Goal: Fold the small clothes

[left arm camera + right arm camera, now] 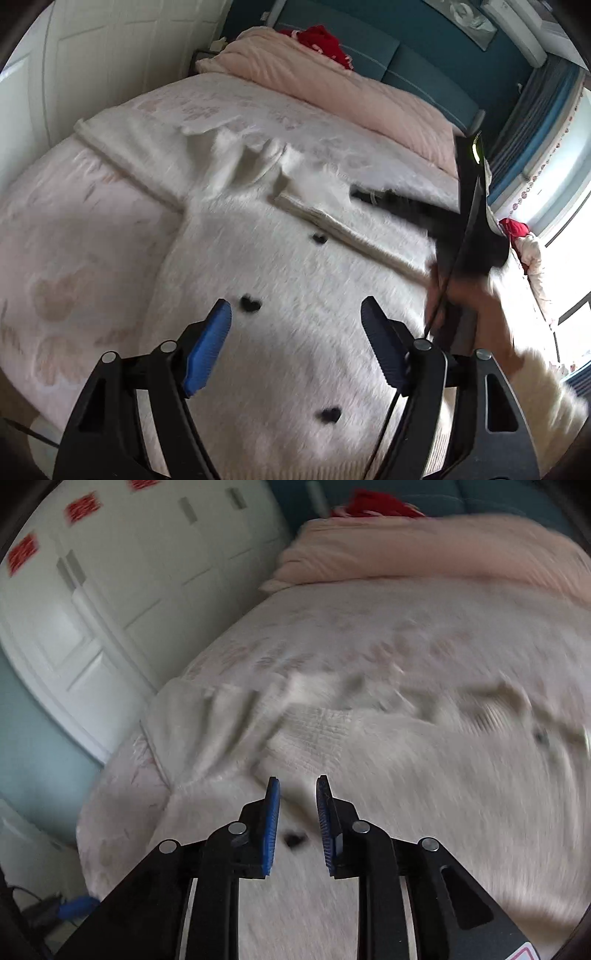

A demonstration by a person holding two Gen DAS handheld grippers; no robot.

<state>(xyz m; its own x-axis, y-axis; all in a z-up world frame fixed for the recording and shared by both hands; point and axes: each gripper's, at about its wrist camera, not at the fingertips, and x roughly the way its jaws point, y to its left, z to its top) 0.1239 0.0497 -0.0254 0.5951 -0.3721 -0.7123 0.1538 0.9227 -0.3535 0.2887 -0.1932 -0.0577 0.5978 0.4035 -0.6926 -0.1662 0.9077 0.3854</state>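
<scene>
Left gripper (295,314): lower centre of the left view, jaws wide apart, nothing between the blue pads (207,350); poised over the cardigan.

Right gripper (297,786): lower centre of the right view, jaws narrowly parted, nothing gripped; fabric and one dark button (294,839) visible through the gap. Same tool in the left view at right edge, blurred, with hand (476,295) behind it.

Cardigan (280,266): white, fluffy, spread flat across the bed, filling the middle of both views; three dark buttons in the left view, running from centre to lower centre (250,303); ribbed band (351,236) running diagonally right of centre; sleeve (122,147) stretched toward upper left; collar area rumpled at upper centre.

Bed (74,229): pale pink cover with faint print, showing at left of the cardigan.

Duvet (332,81): pink, rolled along the head of the bed, top of frame.

Red cloth (328,44): on the duvet, top centre.

Headboard (406,48): teal, upper right.

Wardrobe (122,572): white panelled doors, upper left of the right view.
</scene>
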